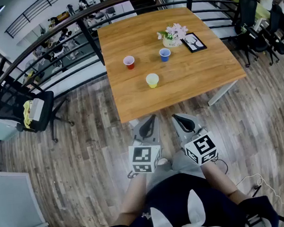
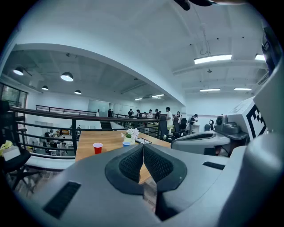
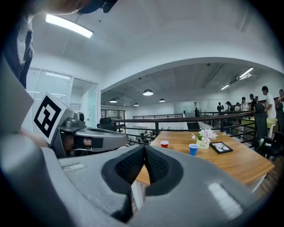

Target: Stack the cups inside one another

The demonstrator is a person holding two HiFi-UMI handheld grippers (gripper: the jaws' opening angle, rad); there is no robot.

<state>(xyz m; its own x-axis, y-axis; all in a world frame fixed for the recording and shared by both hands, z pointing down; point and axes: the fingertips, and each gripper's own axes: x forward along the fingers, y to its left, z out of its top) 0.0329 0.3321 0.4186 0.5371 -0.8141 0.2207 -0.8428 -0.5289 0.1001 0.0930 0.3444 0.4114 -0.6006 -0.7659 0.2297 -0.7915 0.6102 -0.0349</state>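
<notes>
Risk: my left hand-held gripper (image 1: pixel 150 118) and right hand-held gripper (image 1: pixel 176 117) hang closed, empty, short of the bench (image 1: pixel 203 74); unopened, either could topple the yellow cup (image 1: pixel 152 80).

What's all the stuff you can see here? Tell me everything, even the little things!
Table: one, light wood, straight ahead of the person.
Red cup: one, red, upright on the table, left of the blue one.
Blue cup: one, blue, upright, just in front of the flowers.
Yellow cup: one, yellow, upright, nearest the person.
Flower pot: one, pale pink-white blooms, far side of the table.
Picture frame: one, black, lying flat right of the flowers.
Railing: one, black, curving behind the table.
Office chair: one, black, on the floor at left.
Left gripper: one, grey, jaws together, empty, short of the table.
Right gripper: one, grey, jaws together, empty, beside it.
</notes>
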